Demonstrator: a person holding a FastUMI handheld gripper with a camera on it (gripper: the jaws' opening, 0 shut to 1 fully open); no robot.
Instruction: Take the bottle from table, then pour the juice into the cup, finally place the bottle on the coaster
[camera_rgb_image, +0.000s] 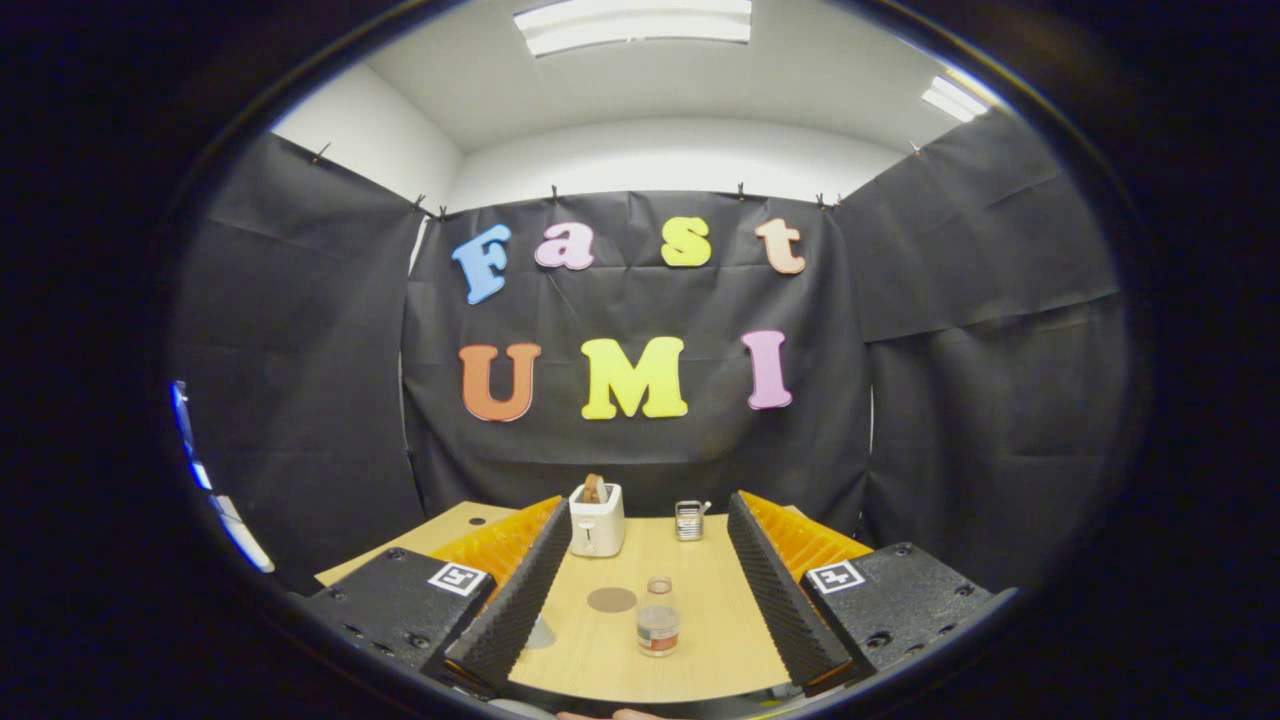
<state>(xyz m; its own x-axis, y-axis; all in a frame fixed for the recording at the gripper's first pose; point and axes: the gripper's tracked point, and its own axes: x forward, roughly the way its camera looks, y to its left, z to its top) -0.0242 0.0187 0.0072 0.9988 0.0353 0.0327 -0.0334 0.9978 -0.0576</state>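
A small clear bottle (658, 622) stands upright on the wooden table (720, 640), with reddish juice low in it and a narrow neck on top. It sits between my two fingers, nearer their bases than their tips, touching neither. My gripper (650, 512) is open wide. A round brown coaster (611, 600) lies flat just left of the bottle. A pale grey thing (540, 633) peeks out beside my left finger (520, 590), mostly hidden; I cannot tell whether it is the cup.
A white toaster (597, 522) with a slice of bread in it stands at the table's far edge, by my left fingertip. A small metal rack (689, 520) is to its right. Black cloth walls close in the booth behind and on both sides.
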